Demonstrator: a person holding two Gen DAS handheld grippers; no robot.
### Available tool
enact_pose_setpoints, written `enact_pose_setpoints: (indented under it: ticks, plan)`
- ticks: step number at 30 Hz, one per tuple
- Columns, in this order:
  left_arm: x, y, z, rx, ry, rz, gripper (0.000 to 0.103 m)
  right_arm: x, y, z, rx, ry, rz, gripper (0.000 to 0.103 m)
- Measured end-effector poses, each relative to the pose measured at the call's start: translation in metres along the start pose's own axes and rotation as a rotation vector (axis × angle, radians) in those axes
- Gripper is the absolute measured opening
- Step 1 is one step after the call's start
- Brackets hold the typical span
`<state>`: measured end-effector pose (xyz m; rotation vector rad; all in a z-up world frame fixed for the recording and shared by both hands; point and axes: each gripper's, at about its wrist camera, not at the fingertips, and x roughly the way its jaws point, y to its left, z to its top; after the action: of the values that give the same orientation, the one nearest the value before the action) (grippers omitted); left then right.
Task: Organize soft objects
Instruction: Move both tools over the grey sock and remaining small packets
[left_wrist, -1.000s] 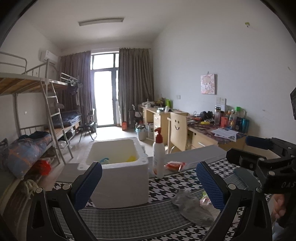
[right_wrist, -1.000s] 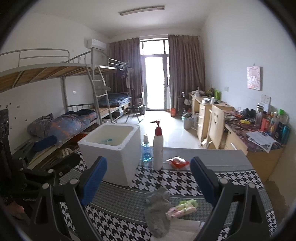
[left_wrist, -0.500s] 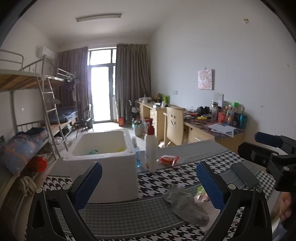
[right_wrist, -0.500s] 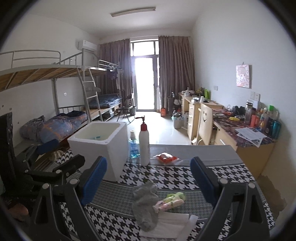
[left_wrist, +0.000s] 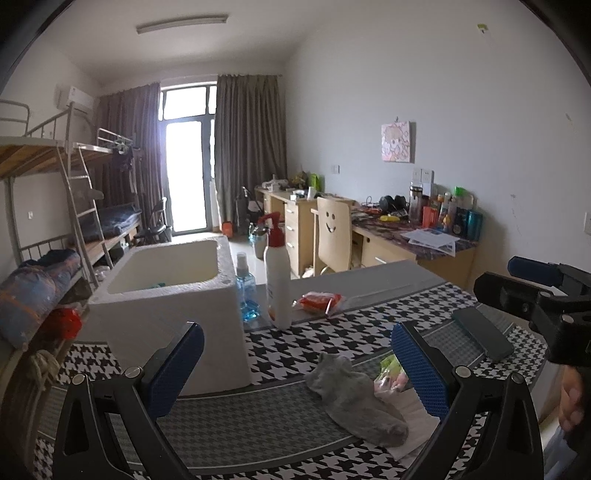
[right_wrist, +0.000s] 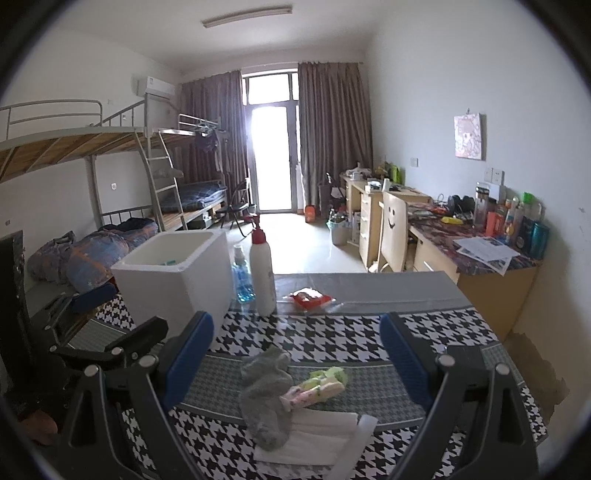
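Observation:
A grey sock (left_wrist: 354, 398) (right_wrist: 264, 391) lies on the houndstooth tablecloth (left_wrist: 332, 339) (right_wrist: 351, 332), partly over a white folded cloth (right_wrist: 317, 435) (left_wrist: 413, 424). Beside it is a small pink, yellow and green soft item (right_wrist: 317, 386) (left_wrist: 391, 373). A white foam box (left_wrist: 166, 306) (right_wrist: 177, 277) stands at the left, holding a few small things. My left gripper (left_wrist: 295, 369) hangs open above the table, near the sock. Held above the sock pile, my right gripper (right_wrist: 295, 358) is open too. Neither holds anything.
A white pump bottle (left_wrist: 277, 273) (right_wrist: 261, 266), a blue spray bottle (left_wrist: 245, 288) (right_wrist: 242, 273) and a red packet (left_wrist: 319, 301) (right_wrist: 310, 297) stand behind the sock. A dark flat object (left_wrist: 482, 338) lies at right. Bunk beds, desks and a chair are beyond.
Both grippers have drawn back and tilted down a little, so the sock, the soft item and the white cloth show fuller and nearer. Both stayed open.

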<state>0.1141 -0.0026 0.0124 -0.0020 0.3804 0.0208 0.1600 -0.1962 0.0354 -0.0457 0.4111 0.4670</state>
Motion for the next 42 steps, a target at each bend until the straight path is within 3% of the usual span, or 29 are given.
enact_pose_setpoints:
  ticks: [14,42]
  plan:
    - [0.028,-0.011,-0.014,0.007,0.068,-0.021,0.102,0.02,-0.019,-0.014,0.029,0.06,-0.063,0.094]
    - [0.084,-0.026,-0.042,0.054,0.221,-0.066,0.102,0.062,-0.048,-0.04,0.106,0.201,-0.057,0.094]
